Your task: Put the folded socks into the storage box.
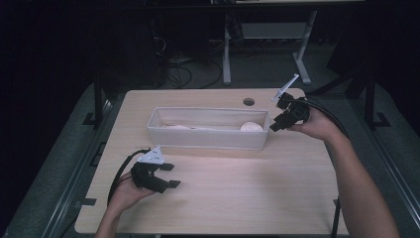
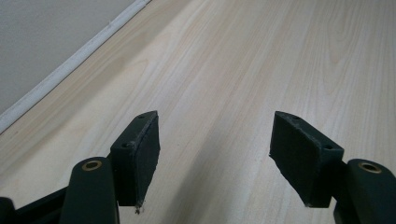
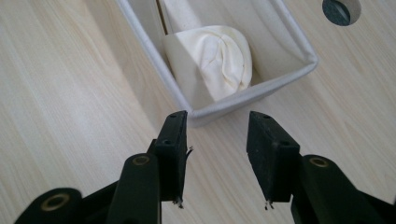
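My right gripper (image 3: 217,156) has its jaws apart, nothing between them, hovering just outside the right end of the fabric bin (image 1: 208,140). The nose points down at the bin's near end wall (image 3: 243,100). Just past that wall, inside the bin, sits the rolled white cloth (image 3: 224,58), tucked into the end corner and leaning on the wall. In the high view the same roll (image 1: 251,127) shows at the bin's right end, with a flatter pale piece (image 1: 178,127) lying along the bottom to its left; can't tell what that one is.

My left gripper (image 1: 163,178) is also spread wide and empty, low over bare table (image 2: 261,70) in front of the bin, well apart from it. The bin's front wall (image 2: 42,42) is off to its side.

My read of the step: reach in with the right and take the roll. To do it clean:
- lift over the rim first, don't push the soft wall in
- come down with one jaw either side of the roll's bulge, not on the corner fabric
- bite deep enough to catch the whole bundle, or it unrolls
- left could steady the bin's front wall if it slides

Cable hole (image 3: 342,10) is behind the bin, out of the way.
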